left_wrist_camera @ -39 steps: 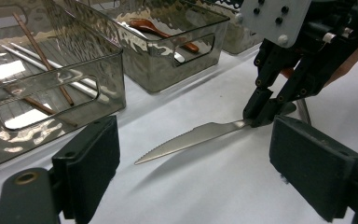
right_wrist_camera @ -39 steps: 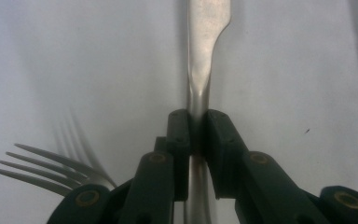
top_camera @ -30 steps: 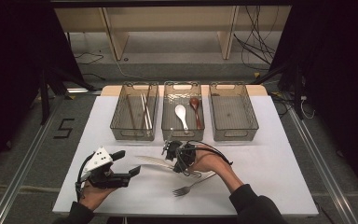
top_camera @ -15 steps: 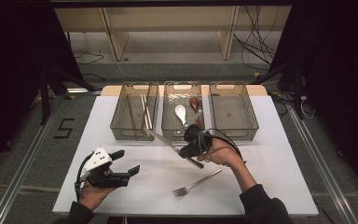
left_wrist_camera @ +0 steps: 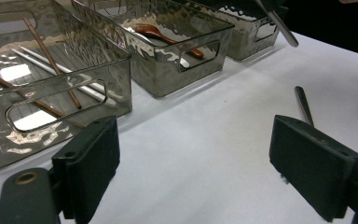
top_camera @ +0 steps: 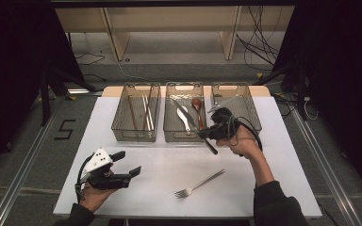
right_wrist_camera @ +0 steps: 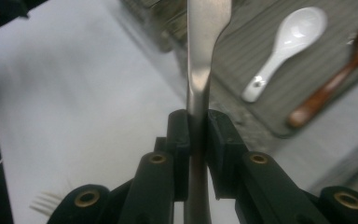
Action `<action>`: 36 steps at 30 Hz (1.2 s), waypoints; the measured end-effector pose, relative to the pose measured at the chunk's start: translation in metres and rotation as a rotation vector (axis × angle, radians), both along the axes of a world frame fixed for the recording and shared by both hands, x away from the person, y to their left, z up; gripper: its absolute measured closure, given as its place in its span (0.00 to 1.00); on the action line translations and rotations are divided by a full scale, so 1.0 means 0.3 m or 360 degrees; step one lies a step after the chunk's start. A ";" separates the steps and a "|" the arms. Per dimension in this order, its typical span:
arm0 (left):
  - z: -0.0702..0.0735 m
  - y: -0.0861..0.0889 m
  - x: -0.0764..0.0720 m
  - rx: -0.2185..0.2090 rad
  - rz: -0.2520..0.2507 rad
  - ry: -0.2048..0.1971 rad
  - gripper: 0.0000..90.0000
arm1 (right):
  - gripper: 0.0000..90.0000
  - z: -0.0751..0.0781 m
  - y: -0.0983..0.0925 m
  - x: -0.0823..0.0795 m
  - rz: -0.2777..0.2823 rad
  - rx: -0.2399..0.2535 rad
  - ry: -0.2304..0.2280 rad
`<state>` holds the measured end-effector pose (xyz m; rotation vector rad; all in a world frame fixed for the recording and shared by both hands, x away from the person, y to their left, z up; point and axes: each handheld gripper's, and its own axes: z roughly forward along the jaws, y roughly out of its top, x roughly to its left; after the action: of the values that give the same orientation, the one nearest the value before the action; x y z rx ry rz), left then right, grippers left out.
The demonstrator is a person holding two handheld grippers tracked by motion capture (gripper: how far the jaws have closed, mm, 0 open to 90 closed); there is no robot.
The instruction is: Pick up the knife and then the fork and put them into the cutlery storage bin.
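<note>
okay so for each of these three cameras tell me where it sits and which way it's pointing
High view: above the person's side, facing forward and down at the table; both forearms, left gripper, right gripper.
Left gripper view: on the left gripper, low over the table, facing the bins; open jaws.
Right gripper view: on the right gripper, looking along the clamped knife.
Shared: white spoon.

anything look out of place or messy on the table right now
One thing: a silver metal fork lies loose and askew on the white table, outside the three clear plastic bins. The right gripper holds a silver metal knife over the middle bin.
</note>
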<state>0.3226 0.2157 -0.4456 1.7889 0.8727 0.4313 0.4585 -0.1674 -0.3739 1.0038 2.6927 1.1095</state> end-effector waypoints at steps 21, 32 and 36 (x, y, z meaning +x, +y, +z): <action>0.002 0.005 0.001 -0.0011 0.0010 -0.0009 0.18 | 0.90 0.082 -0.218 0.119 -0.0411 0.0050 -0.0074; 0.002 0.005 0.001 -0.0016 0.0011 -0.0009 0.18 | 0.90 0.074 -0.243 0.168 -0.0545 0.0028 -0.0070; 0.002 0.006 0.001 -0.0006 0.0005 -0.0009 0.18 | 0.90 0.064 -0.251 0.196 -0.0602 0.0008 -0.0067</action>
<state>0.3230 0.2174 -0.4450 1.7827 0.8718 0.4362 0.5172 -0.2428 -0.3548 1.3965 2.3302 1.0454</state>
